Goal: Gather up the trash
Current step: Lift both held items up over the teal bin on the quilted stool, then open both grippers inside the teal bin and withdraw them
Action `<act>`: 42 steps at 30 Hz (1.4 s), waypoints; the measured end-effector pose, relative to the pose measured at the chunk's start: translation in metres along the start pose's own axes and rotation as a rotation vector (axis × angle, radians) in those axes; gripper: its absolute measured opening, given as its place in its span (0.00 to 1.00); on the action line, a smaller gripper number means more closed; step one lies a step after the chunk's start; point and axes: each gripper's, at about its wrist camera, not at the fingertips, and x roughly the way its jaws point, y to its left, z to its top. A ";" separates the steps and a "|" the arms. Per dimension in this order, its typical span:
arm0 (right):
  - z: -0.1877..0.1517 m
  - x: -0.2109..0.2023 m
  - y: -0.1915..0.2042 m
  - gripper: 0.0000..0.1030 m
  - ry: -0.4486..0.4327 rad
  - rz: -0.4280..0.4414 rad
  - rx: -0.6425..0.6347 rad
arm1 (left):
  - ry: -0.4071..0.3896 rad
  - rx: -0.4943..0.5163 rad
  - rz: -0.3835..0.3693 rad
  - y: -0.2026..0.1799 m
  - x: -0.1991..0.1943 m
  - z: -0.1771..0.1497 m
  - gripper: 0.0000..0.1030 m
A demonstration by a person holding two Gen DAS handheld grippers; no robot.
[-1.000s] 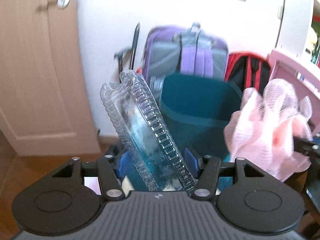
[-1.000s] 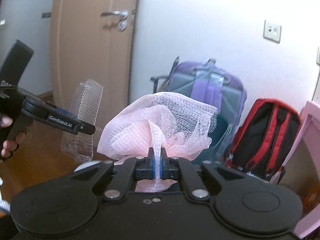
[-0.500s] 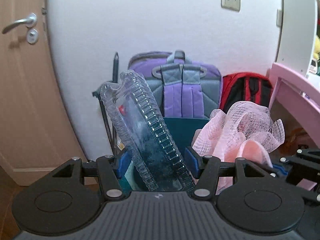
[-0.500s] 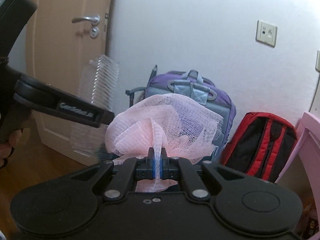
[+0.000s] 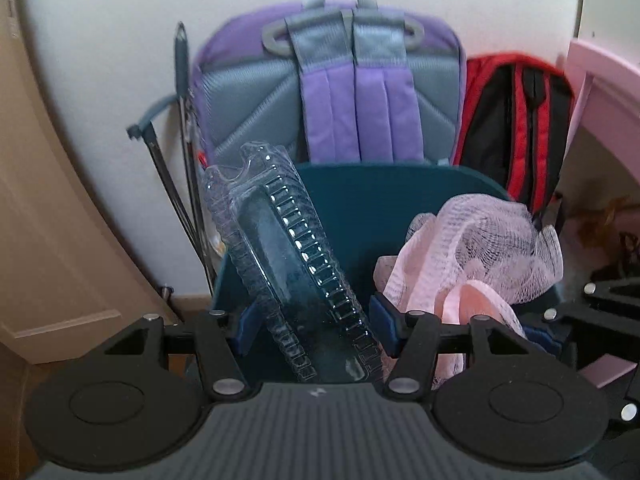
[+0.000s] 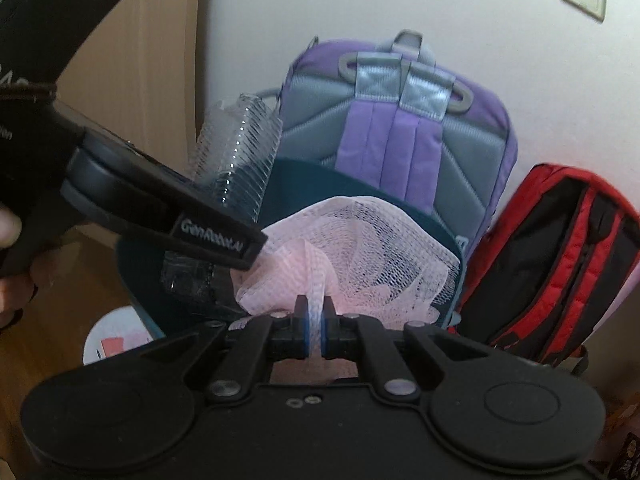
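My left gripper (image 5: 314, 328) is shut on a clear ribbed plastic container (image 5: 280, 248), which stands tilted over the near left rim of a dark teal bin (image 5: 380, 196). My right gripper (image 6: 315, 330) pinches a strand of a pink mesh net (image 6: 360, 248) between its blue pads; its jaws are opening slightly, and the strand is still caught between them. The net bunches over the mouth of the bin (image 6: 304, 180). In the right wrist view the left gripper's finger (image 6: 200, 236) crosses from the left with the container (image 6: 236, 160). The net (image 5: 480, 248) hangs right of the container.
A purple and grey backpack (image 5: 352, 92) and a red and black backpack (image 5: 516, 128) lean on the white wall behind the bin. Thin poles (image 5: 182, 120) stand left of it, beside a wooden door (image 6: 132, 60). Pink furniture (image 5: 600, 80) stands at the right. A white round item (image 6: 116, 340) lies on the floor.
Both grippers have come forward and down with their loads. The bin and backpacks now fill the views, and the container and net now hang at the bin's mouth.
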 end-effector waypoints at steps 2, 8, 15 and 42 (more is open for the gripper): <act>-0.002 0.004 -0.001 0.11 0.022 0.005 0.000 | 0.027 0.004 -0.003 -0.001 0.010 -0.002 0.56; -0.004 0.008 -0.004 0.22 0.039 0.011 -0.011 | 0.056 0.008 -0.028 -0.003 0.019 -0.008 0.57; -0.003 -0.004 -0.003 0.36 0.017 0.011 -0.015 | 0.044 0.024 -0.024 -0.009 0.010 -0.013 0.66; -0.058 -0.154 0.049 0.44 -0.036 0.036 -0.026 | -0.053 -0.005 -0.059 -0.021 -0.153 -0.101 0.80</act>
